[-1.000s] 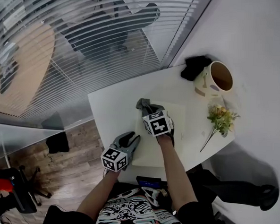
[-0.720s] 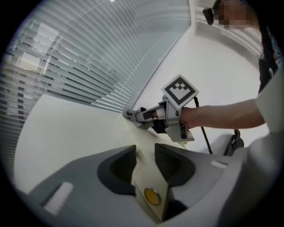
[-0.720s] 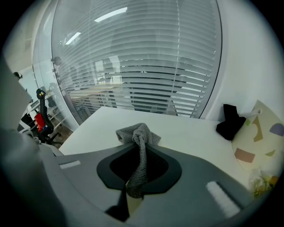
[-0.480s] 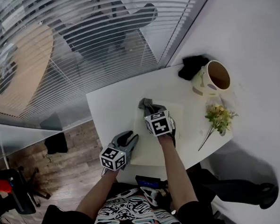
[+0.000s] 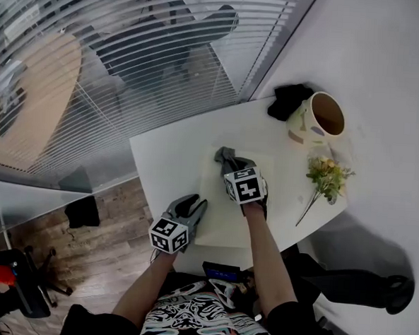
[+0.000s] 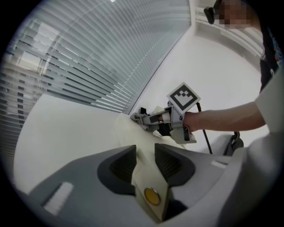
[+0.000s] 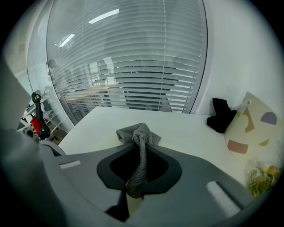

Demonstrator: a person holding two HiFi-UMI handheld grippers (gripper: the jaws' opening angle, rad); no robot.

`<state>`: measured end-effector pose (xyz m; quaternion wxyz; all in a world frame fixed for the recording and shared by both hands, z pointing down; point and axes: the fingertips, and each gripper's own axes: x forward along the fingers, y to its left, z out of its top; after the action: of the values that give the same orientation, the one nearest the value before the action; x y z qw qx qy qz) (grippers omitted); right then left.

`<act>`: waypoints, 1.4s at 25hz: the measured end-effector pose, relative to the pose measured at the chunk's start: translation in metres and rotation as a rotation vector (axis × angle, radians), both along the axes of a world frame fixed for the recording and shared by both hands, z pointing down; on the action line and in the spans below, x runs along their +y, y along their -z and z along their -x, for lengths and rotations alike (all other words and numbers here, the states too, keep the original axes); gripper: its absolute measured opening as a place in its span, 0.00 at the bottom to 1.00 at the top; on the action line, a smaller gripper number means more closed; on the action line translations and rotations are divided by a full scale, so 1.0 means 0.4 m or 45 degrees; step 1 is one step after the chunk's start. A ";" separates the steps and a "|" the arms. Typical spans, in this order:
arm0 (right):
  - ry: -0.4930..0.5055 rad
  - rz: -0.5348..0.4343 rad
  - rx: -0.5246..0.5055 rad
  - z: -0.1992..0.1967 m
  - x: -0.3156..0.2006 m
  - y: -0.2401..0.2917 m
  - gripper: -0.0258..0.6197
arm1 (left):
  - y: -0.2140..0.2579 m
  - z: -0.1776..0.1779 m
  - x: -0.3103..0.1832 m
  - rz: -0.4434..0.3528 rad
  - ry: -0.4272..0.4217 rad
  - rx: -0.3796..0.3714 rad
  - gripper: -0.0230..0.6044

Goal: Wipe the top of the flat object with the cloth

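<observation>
Your right gripper (image 7: pixel 138 164) pinches the grey cloth (image 7: pixel 138 132), whose loose end sits bunched at the far edge of the cream flat object (image 5: pixel 221 210). That object lies on the white table (image 5: pixel 164 160). Your left gripper (image 6: pixel 145 156) is clamped on its near edge.

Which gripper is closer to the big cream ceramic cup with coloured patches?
Right. The right gripper, clamping the grey cloth, sits mid-table, below-left of the cup; the left gripper pinches the near edge of the cream flat pad, farther off.
</observation>
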<state>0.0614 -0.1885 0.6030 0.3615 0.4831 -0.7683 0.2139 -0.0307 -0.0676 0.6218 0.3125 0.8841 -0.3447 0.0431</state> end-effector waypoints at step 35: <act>-0.093 -0.002 -0.040 -0.079 0.003 0.000 0.07 | -0.001 -0.001 -0.002 -0.002 0.001 0.006 0.33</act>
<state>0.0929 -0.1872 0.6032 0.3409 0.5078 -0.7558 0.2342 -0.0304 -0.0684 0.6221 0.3125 0.8844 -0.3443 0.0404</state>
